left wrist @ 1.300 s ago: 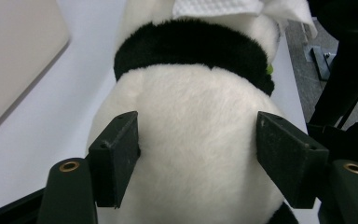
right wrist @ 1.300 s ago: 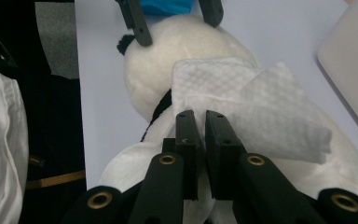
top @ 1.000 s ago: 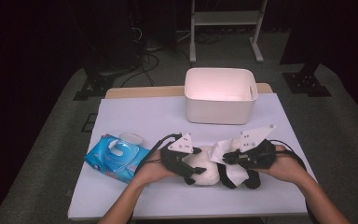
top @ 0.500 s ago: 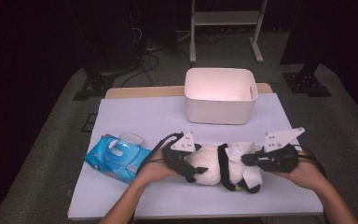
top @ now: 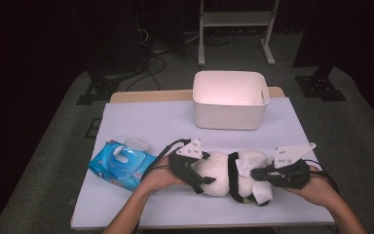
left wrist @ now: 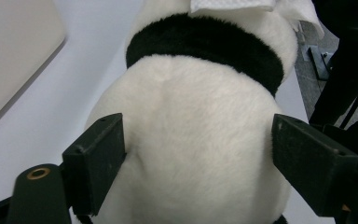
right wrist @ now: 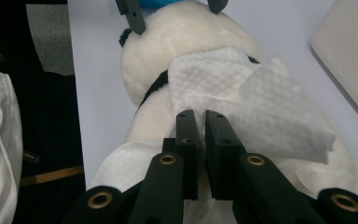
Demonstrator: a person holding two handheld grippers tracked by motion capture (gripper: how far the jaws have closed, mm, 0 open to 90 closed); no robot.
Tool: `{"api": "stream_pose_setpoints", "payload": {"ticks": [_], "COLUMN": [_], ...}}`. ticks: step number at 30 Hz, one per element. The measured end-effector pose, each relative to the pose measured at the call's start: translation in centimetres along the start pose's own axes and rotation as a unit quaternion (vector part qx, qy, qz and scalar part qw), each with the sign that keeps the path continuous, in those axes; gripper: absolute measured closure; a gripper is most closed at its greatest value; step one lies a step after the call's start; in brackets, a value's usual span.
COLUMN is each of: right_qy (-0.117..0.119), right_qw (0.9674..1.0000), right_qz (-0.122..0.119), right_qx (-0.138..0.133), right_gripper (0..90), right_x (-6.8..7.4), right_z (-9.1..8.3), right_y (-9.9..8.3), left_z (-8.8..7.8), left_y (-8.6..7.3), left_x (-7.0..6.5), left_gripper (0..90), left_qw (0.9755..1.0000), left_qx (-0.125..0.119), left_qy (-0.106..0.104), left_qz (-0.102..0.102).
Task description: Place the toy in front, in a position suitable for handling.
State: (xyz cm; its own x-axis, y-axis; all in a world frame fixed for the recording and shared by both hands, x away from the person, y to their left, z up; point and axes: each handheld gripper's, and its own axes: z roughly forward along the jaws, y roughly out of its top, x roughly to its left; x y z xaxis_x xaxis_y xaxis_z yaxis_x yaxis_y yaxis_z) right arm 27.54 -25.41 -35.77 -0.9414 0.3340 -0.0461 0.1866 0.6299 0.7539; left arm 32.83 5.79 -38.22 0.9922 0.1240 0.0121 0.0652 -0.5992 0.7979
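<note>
— What's laid out there?

— A table under a white sheet [top: 141, 122], with a white rectangular plastic bin [top: 230, 100] standing empty at the far edge. Nearer the person, a black-and-white plush panda toy [top: 226, 171] lies on its side along the front of the table. Left of it, close by but not touching, sits a blue soft pack of wet wipes [top: 121, 165]. Smallest of all is a white quilted wipe sheet [right wrist: 242, 100] draped over the panda.

— And the tongs?

— The left gripper [left wrist: 198, 163] straddles the panda's pale body; its jaws have just been opening and now stand apart on either flank, not squeezing that I can see. The right gripper [right wrist: 198, 140] has its jaws pinched together on the wipe, pressing it against the toy's upper side.

— How far along is it?

— Mid-wipe, I'd say. A sheet is out and on the fur, but it covers only a patch; the rest of the body looks untouched, and the bin holds nothing yet.

— Room to work?

— Plenty of open sheet between toy and bin. The front edge is close, though, so the panda could slip off toward the person.
</note>
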Motion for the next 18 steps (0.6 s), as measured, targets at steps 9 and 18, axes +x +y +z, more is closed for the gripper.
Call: {"api": "stream_pose_setpoints", "payload": {"ticks": [9,18], "right_qy": [0.004,0.001], "right_qw": [0.9999,0.9999], "right_qz": [0.003,-0.013], "right_qx": [0.013,-0.002], "right_gripper": [83.8,83.8], "right_x": [0.0,-0.4], "right_z": [0.2,0.5], "right_y": [-0.2,1.8], "left_z": [1.5,-1.1], "left_y": [-0.5,-0.5], "left_x": [-0.5,0.0], "left_gripper": [52.6,62.2], "left_qw": [0.9994,0.9975], "left_qx": [0.017,0.021], "left_qy": [0.007,0.050], "left_qz": [0.028,0.047]}}
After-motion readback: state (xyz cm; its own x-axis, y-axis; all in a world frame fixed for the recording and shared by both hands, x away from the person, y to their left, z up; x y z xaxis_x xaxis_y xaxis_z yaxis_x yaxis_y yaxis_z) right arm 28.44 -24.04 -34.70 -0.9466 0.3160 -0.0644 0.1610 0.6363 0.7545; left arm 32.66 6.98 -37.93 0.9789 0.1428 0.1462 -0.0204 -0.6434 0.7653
